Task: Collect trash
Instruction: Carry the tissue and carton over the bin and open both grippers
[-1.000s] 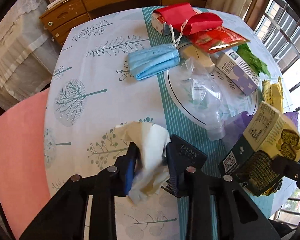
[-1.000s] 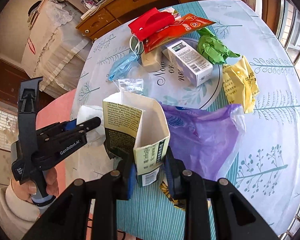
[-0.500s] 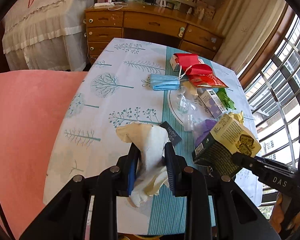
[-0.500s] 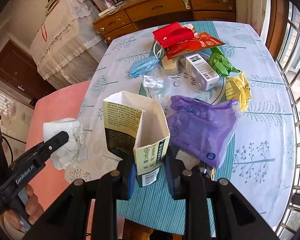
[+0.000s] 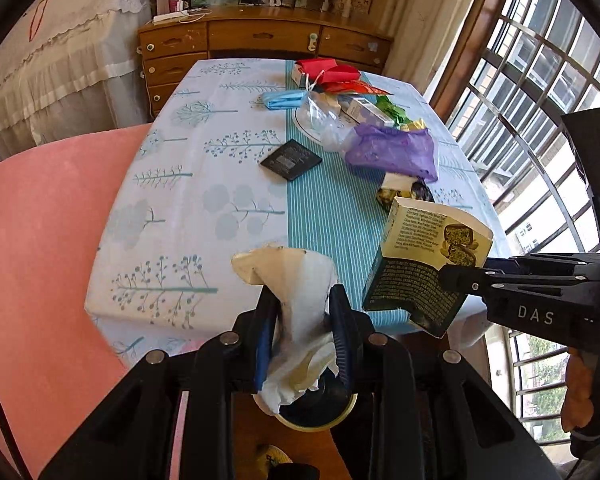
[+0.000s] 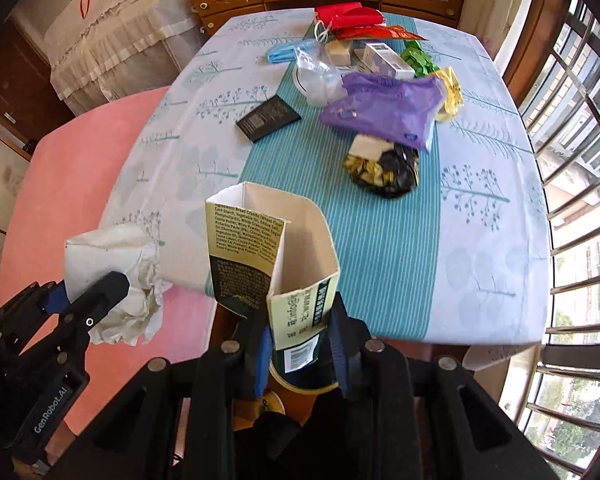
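The left gripper (image 5: pixel 302 336) is squeezed on a crumpled white tissue (image 5: pixel 296 300). The tissue sits right between the two blue pads. Its top sticks out past the fingertips and its bottom hangs down behind them. The jaws are only a little way apart, with the tissue filling the gap. In the right wrist view the same tissue (image 6: pixel 112 276) shows at the left, pinched at the tip of the left gripper (image 6: pixel 100 300), over the pink chair (image 6: pixel 76 184).

The right gripper (image 6: pixel 300 340) is closed on an open cardboard box (image 6: pixel 272 256). The bottom end of the box is pinned between the pads, and the open top points away from the camera. You can see the white inside of the box. In the left wrist view the box (image 5: pixel 420 264) is held up at the near edge of the table (image 5: pixel 204 208), and the right gripper (image 5: pixel 452 280) has it from the right.

Both things are up in the air, off the table top. Under the grippers a round dark bin (image 5: pixel 320 408) with a pale rim peeks out.

More trash lies on the table, well away from both grippers: a purple bag (image 6: pixel 384 108), a black flat packet (image 6: pixel 268 118), a dark crinkly wrapper (image 6: pixel 384 168), a yellow wrapper (image 6: pixel 450 88), a green wrapper (image 6: pixel 418 60), a blue mask (image 6: pixel 288 50) and red packets (image 6: pixel 348 16)
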Demonstrator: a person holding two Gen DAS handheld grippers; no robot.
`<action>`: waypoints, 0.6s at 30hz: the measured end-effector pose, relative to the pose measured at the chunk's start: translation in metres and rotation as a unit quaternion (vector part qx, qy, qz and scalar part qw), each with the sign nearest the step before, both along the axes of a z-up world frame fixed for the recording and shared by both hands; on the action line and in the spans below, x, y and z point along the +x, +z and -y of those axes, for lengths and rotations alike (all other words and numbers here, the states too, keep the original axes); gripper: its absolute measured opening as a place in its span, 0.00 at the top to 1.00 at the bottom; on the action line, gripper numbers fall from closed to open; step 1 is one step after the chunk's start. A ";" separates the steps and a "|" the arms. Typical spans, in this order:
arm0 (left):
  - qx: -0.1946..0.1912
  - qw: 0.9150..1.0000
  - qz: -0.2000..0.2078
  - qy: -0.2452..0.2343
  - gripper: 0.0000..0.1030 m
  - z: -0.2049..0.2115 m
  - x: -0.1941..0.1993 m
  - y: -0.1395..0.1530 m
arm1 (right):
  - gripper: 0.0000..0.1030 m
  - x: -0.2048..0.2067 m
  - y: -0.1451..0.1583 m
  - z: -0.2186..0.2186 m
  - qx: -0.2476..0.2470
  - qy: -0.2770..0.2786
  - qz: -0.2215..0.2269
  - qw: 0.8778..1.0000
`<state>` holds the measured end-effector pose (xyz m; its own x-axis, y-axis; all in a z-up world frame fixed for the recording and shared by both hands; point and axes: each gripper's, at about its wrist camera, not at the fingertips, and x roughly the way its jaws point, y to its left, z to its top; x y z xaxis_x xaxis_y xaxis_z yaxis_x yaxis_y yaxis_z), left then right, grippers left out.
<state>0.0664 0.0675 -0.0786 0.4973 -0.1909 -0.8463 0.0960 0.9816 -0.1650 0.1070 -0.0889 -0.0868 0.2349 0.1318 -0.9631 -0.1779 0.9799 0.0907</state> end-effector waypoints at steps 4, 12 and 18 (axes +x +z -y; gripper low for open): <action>0.007 1.000 -0.009 -0.020 0.76 -0.002 -0.041 -0.024 | 0.75 -0.046 -0.020 -0.009 -0.027 -0.013 -0.022 0.999; -0.010 0.998 -0.055 -0.013 0.76 -0.007 -0.084 -0.072 | 0.75 -0.092 -0.061 -0.012 -0.074 -0.027 -0.069 0.994; -0.004 0.998 -0.060 0.008 0.76 0.002 -0.095 -0.115 | 0.75 -0.108 -0.114 -0.017 -0.105 -0.001 -0.093 0.990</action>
